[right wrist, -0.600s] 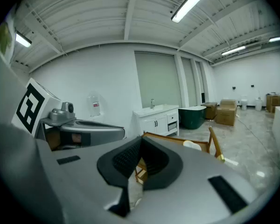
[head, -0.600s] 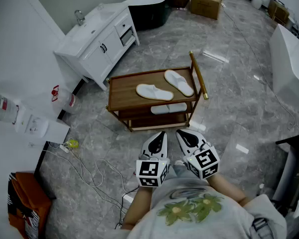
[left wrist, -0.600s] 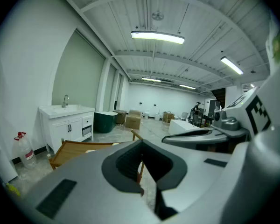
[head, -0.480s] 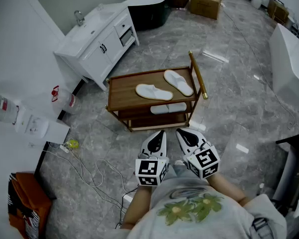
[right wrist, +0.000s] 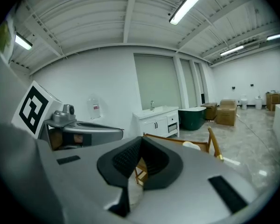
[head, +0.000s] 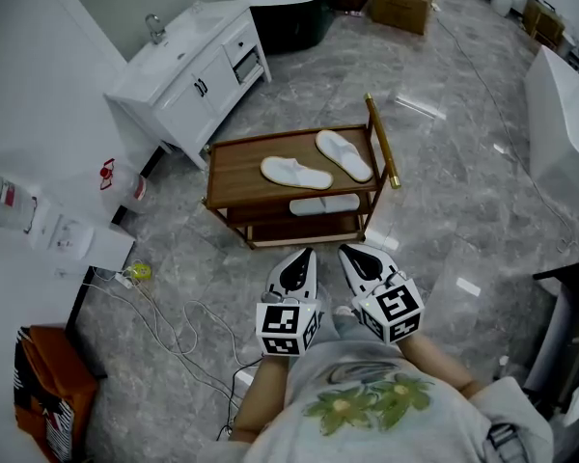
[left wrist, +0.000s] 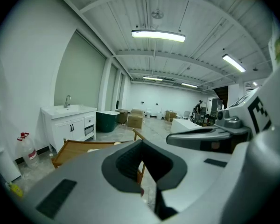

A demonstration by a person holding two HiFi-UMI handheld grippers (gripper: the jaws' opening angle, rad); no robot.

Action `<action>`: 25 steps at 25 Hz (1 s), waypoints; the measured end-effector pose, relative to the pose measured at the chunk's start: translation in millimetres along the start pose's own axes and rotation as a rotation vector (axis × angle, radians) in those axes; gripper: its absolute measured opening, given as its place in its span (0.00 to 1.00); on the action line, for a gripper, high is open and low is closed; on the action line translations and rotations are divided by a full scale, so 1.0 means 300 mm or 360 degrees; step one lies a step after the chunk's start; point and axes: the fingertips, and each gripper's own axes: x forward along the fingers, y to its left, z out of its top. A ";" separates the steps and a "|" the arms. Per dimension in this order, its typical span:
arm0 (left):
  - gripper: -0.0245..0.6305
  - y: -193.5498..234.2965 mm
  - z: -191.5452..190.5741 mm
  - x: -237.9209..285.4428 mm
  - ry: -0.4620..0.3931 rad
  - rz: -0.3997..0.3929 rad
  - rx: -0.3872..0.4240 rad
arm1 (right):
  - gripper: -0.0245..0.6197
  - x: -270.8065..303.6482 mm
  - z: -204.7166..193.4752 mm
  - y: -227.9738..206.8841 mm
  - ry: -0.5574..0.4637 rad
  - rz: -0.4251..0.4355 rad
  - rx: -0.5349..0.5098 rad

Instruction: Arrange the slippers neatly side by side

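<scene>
on the top shelf of the wooden cart (head: pixel 234 167) the two white slippers are not paired up yet. the left slipper (head: pixel 296 173) lies almost crosswise, the right slipper (head: pixel 344 155) runs diagonal toward the brass handle (head: pixel 383 143). their near ends sit close together but they splay apart at an angle, not parallel and not side by side. one more white slipper (head: pixel 324 204) lies on the lower shelf, partly hidden under the top; can't tell if a second one is beside it.

so judging by how they lie, nothing of the arranging is done. all of it is left: pick or push one slipper, turn it to match the other, line up toes and heels.

your left gripper (head: pixel 310 253) and right gripper (head: pixel 344 250) hang close to your body, next to each other, both pointing at the cart's near edge and tipped a little down. both have their jaws pressed together with nothing between the pads, so both are empty. the slippers are well ahead of the tips, across the near rail of the cart, no contact with anything. you'd need to reach forward and spread the jaws before any grab.
</scene>
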 end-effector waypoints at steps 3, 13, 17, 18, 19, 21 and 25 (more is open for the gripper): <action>0.06 0.005 0.005 0.021 0.0003 0.0007 0.0003 | 0.05 0.003 0.005 -0.013 -0.0004 0.0013 0.0008; 0.06 0.043 0.007 0.103 0.0050 0.0034 -0.0019 | 0.05 0.072 0.003 -0.096 0.0055 0.0025 0.0026; 0.06 0.078 0.008 0.142 0.0071 0.0053 -0.0028 | 0.05 0.117 0.009 -0.126 0.0074 0.0028 0.0021; 0.06 0.087 0.008 0.153 0.0077 0.0056 -0.0031 | 0.05 0.129 0.009 -0.134 0.0082 0.0026 0.0022; 0.06 0.097 0.009 0.165 0.0083 0.0061 -0.0034 | 0.05 0.142 0.008 -0.142 0.0090 0.0024 0.0022; 0.06 0.123 0.011 0.190 0.0093 0.0081 -0.0042 | 0.05 0.170 0.009 -0.158 0.0103 0.0022 0.0019; 0.06 0.171 0.022 0.244 0.0099 0.0107 -0.0070 | 0.05 0.229 0.016 -0.191 0.0125 0.0022 0.0010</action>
